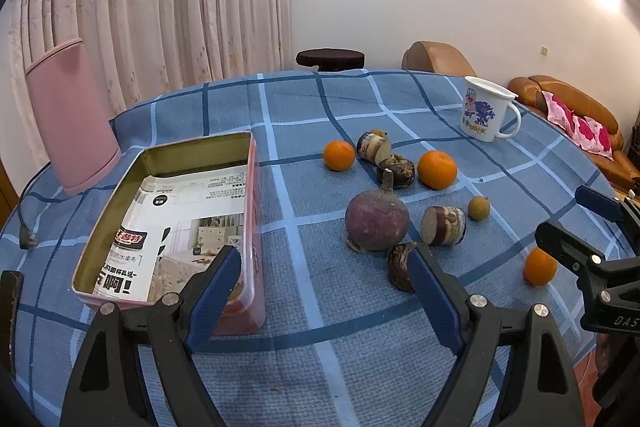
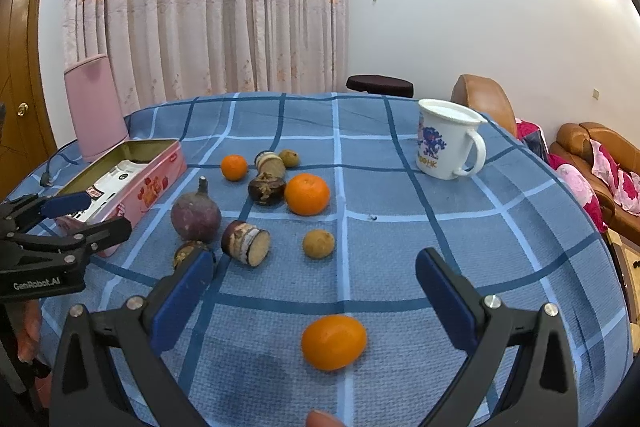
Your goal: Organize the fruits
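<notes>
My left gripper (image 1: 324,253) is open above the blue checked cloth, with nothing between its fingers. An open pink tin (image 1: 256,211), lined with printed paper, lies by its left finger. Ahead lie a round purple fruit (image 1: 377,221), cut brown pieces (image 1: 444,225), a small brown fruit (image 1: 479,207) and two oranges (image 1: 339,155) (image 1: 437,169). A dark piece (image 1: 398,267) sits just behind the right finger. My right gripper (image 2: 315,263) is open too, with a third orange (image 2: 334,342) lying on the cloth between its fingers, untouched. The left gripper (image 2: 110,213) shows by the tin (image 2: 160,179).
A white printed mug (image 2: 448,143) stands at the back right of the table. A tall pink container (image 1: 74,119) stands behind the tin, with a cable (image 1: 28,239) beside it. A dark stool (image 2: 380,85) and brown sofas (image 2: 592,147) lie beyond the table edge.
</notes>
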`<state>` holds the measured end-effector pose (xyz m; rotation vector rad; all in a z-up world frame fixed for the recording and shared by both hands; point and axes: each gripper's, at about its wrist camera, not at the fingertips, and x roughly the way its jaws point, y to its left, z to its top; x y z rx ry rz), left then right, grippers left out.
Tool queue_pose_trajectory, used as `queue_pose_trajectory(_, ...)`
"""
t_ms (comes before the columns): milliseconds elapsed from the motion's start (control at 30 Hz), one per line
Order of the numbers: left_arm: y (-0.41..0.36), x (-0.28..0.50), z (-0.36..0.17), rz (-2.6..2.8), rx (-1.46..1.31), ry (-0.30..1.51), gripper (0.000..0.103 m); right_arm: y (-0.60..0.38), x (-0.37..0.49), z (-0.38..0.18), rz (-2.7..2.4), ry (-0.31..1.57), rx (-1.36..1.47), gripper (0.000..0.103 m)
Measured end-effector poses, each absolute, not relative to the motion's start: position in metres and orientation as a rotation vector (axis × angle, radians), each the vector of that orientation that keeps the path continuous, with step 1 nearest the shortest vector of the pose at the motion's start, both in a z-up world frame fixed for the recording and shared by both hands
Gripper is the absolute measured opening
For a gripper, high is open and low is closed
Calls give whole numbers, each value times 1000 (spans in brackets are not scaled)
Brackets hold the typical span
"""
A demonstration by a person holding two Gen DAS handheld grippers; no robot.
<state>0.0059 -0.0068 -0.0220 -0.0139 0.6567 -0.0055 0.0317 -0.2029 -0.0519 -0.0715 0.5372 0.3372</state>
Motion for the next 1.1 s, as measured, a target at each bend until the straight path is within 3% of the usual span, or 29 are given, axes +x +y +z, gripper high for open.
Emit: queue_pose_trajectory(1100, -15, 7, -28, -16, -2, 671, 86, -208, 30, -63, 342, 559, -61, 96)
